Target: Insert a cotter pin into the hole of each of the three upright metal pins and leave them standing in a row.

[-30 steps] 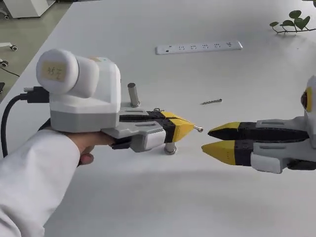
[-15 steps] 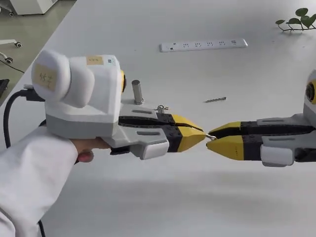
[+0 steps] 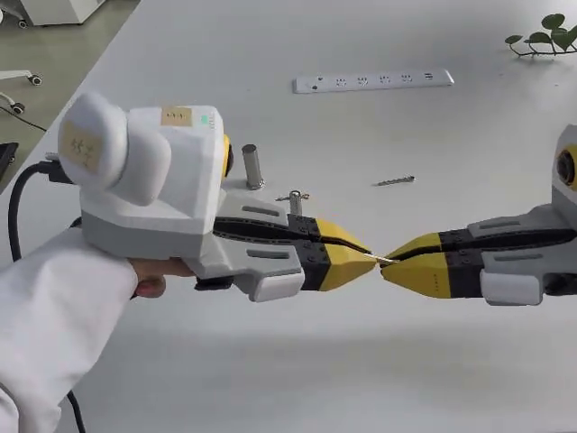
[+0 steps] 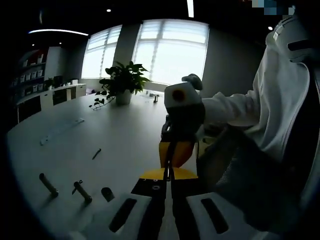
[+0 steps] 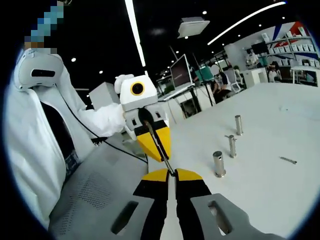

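Head view looked down and forward from just above and behind the tongs, close in. Left gripper view faced along the left gripper [image 3: 368, 259] at the right gripper [image 3: 389, 267]; right gripper view faced back. All shared the cotter pin [image 3: 382, 261] bridging the tips, with the upright metal pins [image 5: 231, 145] beside them.
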Tool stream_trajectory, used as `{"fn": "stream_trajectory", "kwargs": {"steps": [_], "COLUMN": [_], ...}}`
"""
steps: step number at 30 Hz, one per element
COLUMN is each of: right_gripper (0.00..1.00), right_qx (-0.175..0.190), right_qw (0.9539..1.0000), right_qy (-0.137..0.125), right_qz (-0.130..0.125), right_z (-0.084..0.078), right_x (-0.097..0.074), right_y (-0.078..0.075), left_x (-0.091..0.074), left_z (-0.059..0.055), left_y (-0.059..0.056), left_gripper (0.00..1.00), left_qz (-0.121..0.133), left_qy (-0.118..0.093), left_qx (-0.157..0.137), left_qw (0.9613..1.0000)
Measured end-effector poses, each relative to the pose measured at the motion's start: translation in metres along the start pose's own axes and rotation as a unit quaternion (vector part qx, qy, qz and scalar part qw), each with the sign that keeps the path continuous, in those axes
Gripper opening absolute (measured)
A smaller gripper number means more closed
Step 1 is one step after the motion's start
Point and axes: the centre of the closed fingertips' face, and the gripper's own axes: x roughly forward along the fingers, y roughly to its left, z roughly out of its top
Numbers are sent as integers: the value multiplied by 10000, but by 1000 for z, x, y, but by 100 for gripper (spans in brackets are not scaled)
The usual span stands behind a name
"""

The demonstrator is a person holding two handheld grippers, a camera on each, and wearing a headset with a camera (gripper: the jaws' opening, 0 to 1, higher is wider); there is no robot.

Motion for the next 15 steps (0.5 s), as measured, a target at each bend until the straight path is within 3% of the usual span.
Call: {"fn": "stream_trajectory", "kwargs": {"steps": [7,15], "right_gripper": [0,0], "right_qx": [-307,-521], "right_qw": [9992,9979], "right_qy": [266,378], "right_qz": [-19,-38], "right_z": [-4,-5], "right_x": [0,1], "right_y": [2,2], "left_x": [3,2], "left_z": [-11,-14], "left_y": [-1,3], "left_gripper": [1,2], "left_qz": [-3,95], "left_qy": [250,301], "left_qx": [193,410], "left_qw": [9995,9987]}}
